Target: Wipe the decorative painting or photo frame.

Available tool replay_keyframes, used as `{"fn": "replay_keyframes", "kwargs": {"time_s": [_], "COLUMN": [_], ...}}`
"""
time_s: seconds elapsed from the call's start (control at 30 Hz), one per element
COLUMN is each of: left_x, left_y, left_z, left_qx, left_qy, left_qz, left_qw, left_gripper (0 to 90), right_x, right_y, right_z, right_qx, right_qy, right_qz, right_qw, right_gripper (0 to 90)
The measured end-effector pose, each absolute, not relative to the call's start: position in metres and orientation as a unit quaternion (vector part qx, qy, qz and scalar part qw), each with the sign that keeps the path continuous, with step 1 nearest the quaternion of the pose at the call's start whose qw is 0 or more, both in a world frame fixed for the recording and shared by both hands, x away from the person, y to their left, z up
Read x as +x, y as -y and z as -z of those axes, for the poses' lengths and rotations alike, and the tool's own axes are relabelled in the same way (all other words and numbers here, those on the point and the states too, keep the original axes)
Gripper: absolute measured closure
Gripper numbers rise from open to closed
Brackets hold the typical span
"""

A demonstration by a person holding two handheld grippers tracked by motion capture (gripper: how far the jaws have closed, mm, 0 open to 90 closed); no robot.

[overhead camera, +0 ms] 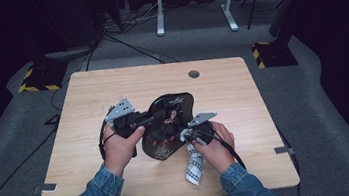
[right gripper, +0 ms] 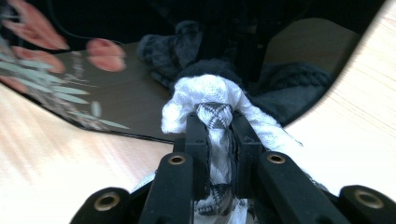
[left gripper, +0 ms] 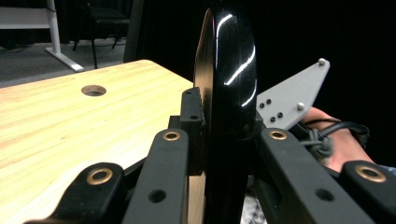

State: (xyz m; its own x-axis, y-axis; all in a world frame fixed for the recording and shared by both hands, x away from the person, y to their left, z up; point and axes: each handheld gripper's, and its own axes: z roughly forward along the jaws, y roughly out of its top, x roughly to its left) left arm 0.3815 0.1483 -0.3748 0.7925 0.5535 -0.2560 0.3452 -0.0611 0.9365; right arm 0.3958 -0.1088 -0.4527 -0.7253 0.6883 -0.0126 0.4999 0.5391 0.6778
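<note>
Holding steady at the middle of the table (overhead camera: 110,85): one glossy black plate (overhead camera: 168,124) with painted flowers and leaves, tilted up on edge, its rim clamped between the jaws of the left tool (overhead camera: 150,117); in the left gripper view that rim (left gripper: 229,93) stands upright between the pads, likely so the decorated face is presented to the other hand. Item two: white cloth with a dark pattern (right gripper: 210,100), bunched and pinched tight in the closed right tool (right gripper: 217,122), its loose end trailing toward the person (overhead camera: 195,168). The wad sits against the plate's face near its right edge, a placement suited, by judgement, to wiping it. Both hands brace low over the table.
</note>
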Motion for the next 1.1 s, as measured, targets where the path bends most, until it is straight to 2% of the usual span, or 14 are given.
{"fn": "replay_keyframes", "kwargs": {"time_s": [0.43,1.1], "left_x": [0.382,0.383], "left_y": [-0.148,-0.147], "left_z": [0.375,0.376], "left_qx": [0.722,0.722], "left_qy": [-0.312,-0.312], "left_qz": [-0.087,-0.081], "left_qw": [0.611,0.612], "left_gripper": [79.0,79.2], "right_x": [0.404,0.373], "right_y": [0.119,0.074], "right_z": [0.456,0.450], "right_qx": [0.362,0.291], "right_qy": [-0.860,-0.882], "right_qz": [-0.320,-0.352], "right_qw": [0.164,0.115], "right_gripper": [81.3,81.3]}}
